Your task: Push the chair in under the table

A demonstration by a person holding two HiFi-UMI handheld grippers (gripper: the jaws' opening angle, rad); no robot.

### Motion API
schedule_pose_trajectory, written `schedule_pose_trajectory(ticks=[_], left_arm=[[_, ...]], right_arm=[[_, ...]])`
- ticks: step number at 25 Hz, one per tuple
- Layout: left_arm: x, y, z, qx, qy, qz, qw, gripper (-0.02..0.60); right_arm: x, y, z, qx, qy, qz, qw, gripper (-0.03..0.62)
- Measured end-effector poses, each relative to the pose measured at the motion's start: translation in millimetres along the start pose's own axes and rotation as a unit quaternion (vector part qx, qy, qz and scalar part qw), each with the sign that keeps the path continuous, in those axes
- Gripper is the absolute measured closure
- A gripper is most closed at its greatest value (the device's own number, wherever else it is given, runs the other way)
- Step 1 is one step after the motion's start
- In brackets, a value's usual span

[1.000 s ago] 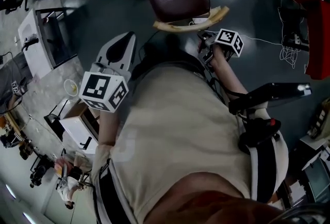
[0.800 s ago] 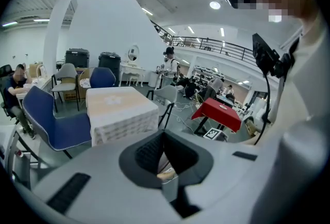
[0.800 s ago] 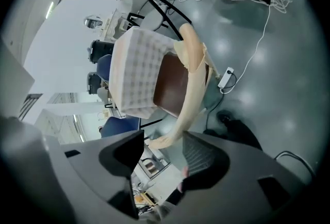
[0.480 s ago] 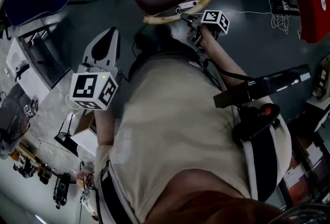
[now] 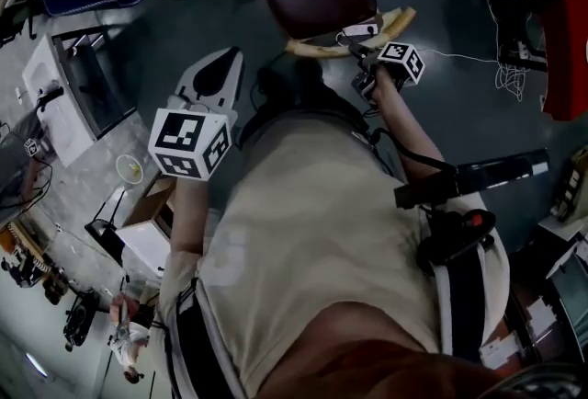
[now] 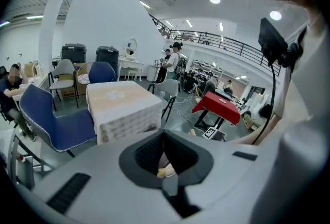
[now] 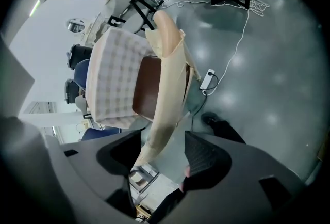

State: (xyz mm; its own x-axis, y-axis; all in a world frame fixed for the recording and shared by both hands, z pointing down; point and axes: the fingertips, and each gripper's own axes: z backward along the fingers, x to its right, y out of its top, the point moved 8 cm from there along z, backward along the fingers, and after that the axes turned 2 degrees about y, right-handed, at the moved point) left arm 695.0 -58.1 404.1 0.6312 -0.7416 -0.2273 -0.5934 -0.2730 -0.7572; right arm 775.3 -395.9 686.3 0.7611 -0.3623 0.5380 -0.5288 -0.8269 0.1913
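**A:** Entry one, right gripper (image 7: 160,158). Condition?

**B:** Fingers (image 7: 203,158) released, and the jaws have just been opening. The chair (image 7: 147,86) has a pale wooden backrest (image 7: 167,78), which runs between them, closer to one finger than the other. No pad is seen pressing on it.

**A:** Chair, location?

**B:** Directly beyond those fingertips. The brown seat is partly beneath the table (image 7: 111,73), and the table's checked cloth hangs over the seat's far edge.

**A:** Entry two, left gripper (image 6: 165,158)?

**B:** Fingers clenched together with nothing grasped. The table stands well beyond its fingertips, with a blue chair (image 6: 56,120) beside it.
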Motion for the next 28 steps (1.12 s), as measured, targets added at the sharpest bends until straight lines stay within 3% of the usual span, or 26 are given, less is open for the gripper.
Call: schedule_pose_trajectory(ticks=[12, 23, 28], left_arm=[[1.2, -5.9, 9.0, 0.001, 0.031, 0.010, 0.9995, 0.575], [-27.3, -22.3, 27.4, -0.003, 0.076, 0.026, 0.9968, 0.575], [-23.4, -18.9, 30.4, 0.001, 0.075, 0.033, 0.9967, 0.575]], right_arm=[[6.0, 3.9, -28.0, -0.019, 0.003, -0.034, 0.999, 0.332], [-9.5, 4.8, -54.8, -0.026, -0.016, -0.018, 0.999, 0.368], [-5.1, 2.3, -54.4, -0.025, -0.016, -0.022, 0.999, 0.368]])
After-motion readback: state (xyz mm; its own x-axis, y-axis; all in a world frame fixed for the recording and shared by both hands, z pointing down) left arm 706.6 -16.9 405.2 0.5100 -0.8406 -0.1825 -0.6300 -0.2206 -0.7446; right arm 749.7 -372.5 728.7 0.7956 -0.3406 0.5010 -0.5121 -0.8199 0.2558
